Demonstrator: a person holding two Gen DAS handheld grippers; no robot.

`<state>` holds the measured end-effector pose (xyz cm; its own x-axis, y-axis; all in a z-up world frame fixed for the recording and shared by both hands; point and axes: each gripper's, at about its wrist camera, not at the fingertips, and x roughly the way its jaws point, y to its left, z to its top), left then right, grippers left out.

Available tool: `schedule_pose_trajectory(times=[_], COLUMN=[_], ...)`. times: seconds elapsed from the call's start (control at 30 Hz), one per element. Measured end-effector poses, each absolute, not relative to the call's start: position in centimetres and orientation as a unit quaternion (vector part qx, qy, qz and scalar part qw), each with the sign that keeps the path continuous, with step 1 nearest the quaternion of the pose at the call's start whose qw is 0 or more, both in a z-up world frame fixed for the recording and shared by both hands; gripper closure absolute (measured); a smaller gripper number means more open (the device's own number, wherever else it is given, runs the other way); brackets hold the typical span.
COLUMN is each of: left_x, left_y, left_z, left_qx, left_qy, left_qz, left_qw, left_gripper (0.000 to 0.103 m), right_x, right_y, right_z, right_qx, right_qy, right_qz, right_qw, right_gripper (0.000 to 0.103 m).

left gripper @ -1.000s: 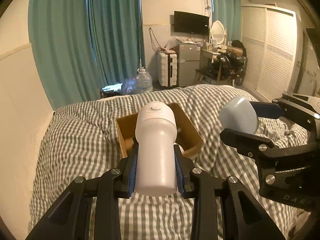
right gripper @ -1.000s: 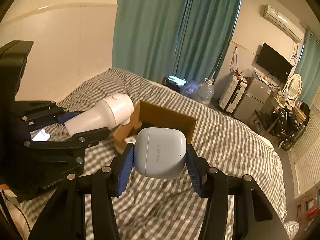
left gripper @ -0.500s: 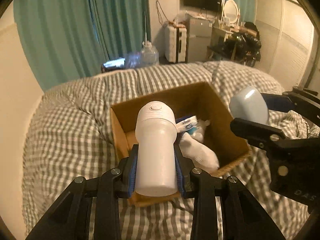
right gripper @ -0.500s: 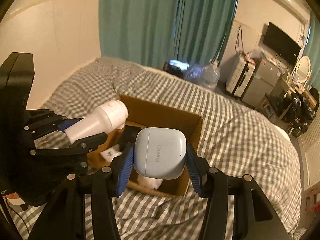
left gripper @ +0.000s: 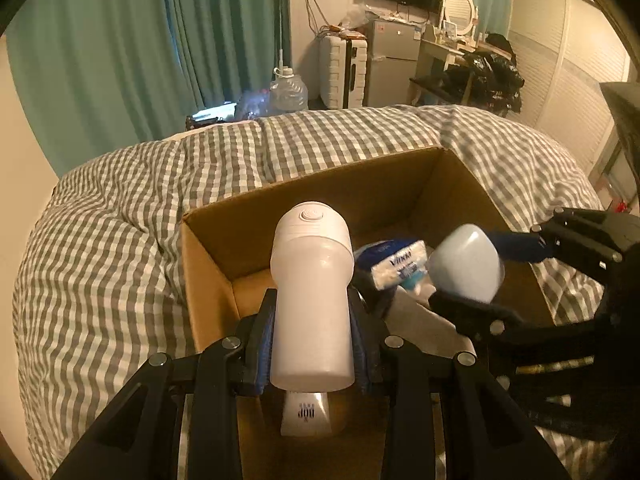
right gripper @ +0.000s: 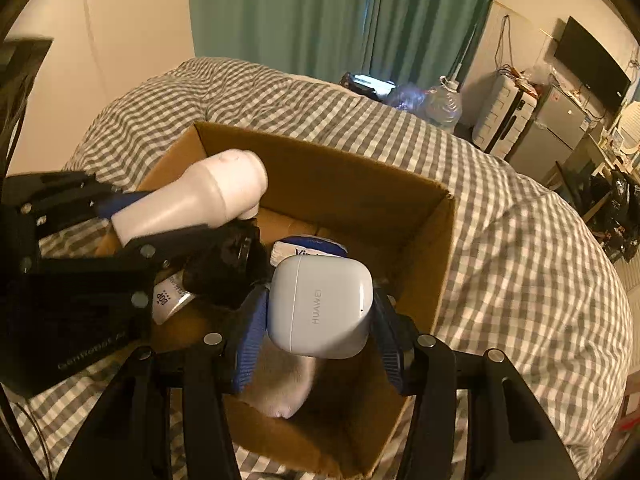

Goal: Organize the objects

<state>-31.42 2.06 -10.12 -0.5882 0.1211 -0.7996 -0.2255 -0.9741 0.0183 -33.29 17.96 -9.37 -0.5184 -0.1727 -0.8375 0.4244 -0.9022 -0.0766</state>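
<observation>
A: What are the left tongs (left gripper: 312, 320) looking like?

B: Black angular frames are carrying blue ribbed pads (left gripper: 265, 344) on the inner faces, and round silver screws are showing at the joints.

A: And the right tongs (right gripper: 320, 316)?

B: The same build: matte black arms, blue ribbed pads (right gripper: 250, 340), silver screw heads. In the right view, pale lettering is showing on the left unit's black housing, too blurred to read.

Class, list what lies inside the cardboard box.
Inside the box: a blue-and-white tissue pack, a white tube, a black object and something white. The held bottle and earbud case hide the rest.
</observation>
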Motion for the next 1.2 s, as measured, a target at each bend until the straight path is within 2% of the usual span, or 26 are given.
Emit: schedule_pose_trajectory(times=[0.43,0.5,0.53,0.67,0.8,0.97,1.2], left_x=[-31.4,-30.8,-30.6,-29.6,-28.0,-25.3,-20.9], left_y=[2.3,2.2,2.2,1.5,0.7,0.3,0.0], left_z=[-9.9,-9.0,-8.6,-6.3,-3.6,0.1,5.1], left_qx=[-0.448,-0.441,-0.439,-0.426,-0.408,-0.375,-0.333], left_qy=[0.066,0.064,0.062,0.045,0.025,0.026,0.028], left_qz=[0.885,0.888,0.89,0.898,0.907,0.922,0.939], left_qw=[0.109,0.11,0.11,0.104,0.1,0.092,0.084], left_gripper=[0.068,0.057,0.05,0.032,0.027,0.014,0.011], right_x=[-31.7,-31.1,-30.7,-29.1,-27.6,-24.9,-20.1], right_y=[18.2,18.3,18.4,18.6,19.3,19.8,19.8], right_z=[-7.3,-6.4,-5.8,-3.8,-1.4,1.9,6.7], right_qx=[0.437,0.43,0.426,0.415,0.399,0.375,0.331], right_qy=[0.111,0.109,0.109,0.109,0.109,0.106,0.104], right_qz=[-0.876,-0.881,-0.883,-0.89,-0.899,-0.912,-0.932], right_qw=[0.171,0.166,0.163,0.155,0.141,0.126,0.106], right_gripper=[0.052,0.042,0.04,0.034,0.028,0.021,0.014])
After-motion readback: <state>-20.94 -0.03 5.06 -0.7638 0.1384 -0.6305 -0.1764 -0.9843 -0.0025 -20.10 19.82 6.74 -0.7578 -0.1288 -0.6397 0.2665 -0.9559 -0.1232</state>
